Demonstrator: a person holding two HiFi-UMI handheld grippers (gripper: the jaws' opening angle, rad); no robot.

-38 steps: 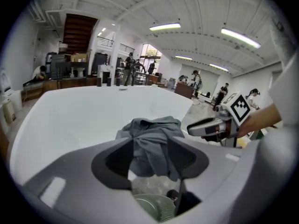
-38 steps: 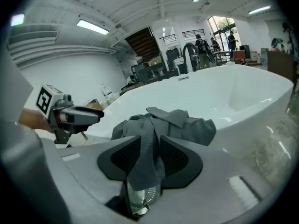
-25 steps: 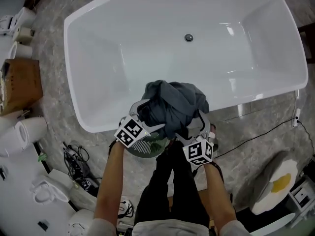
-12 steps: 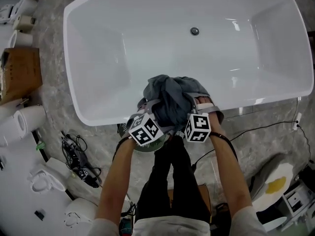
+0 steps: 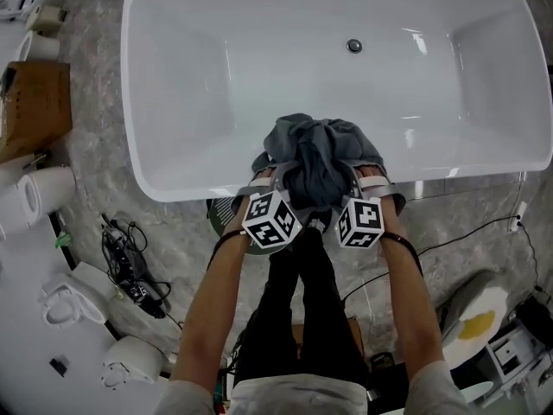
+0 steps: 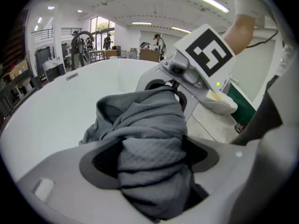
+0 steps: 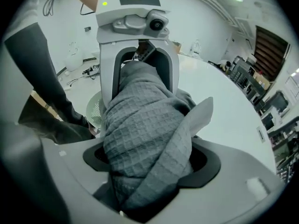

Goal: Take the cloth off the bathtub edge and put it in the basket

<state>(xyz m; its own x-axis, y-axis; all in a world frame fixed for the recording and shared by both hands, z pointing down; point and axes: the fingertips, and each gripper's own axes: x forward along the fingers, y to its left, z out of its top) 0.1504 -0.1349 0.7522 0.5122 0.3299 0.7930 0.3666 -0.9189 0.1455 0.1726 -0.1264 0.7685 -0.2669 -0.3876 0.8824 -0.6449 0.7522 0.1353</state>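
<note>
A grey waffle-weave cloth (image 5: 315,158) hangs bunched in the air over the near rim of the white bathtub (image 5: 173,193). My left gripper (image 5: 270,187) and right gripper (image 5: 361,187) face each other and hold it from both sides. In the left gripper view the cloth (image 6: 149,134) fills the jaws, which are closing on it. In the right gripper view the cloth (image 7: 145,139) is likewise packed between closing jaws. The round green-and-white basket (image 5: 226,219) sits on the floor below my left gripper, mostly hidden by it.
A person's black-trousered legs (image 5: 298,318) stand right behind the basket. A cardboard box (image 5: 34,106), white fixtures (image 5: 34,193) and a tangle of cables (image 5: 130,262) lie at the left. A black cable (image 5: 458,236) runs across the floor at the right.
The right gripper has come up and in, and now sits level with the left one. The two marker cubes stand closer together, with the cloth bunched tighter between them.
</note>
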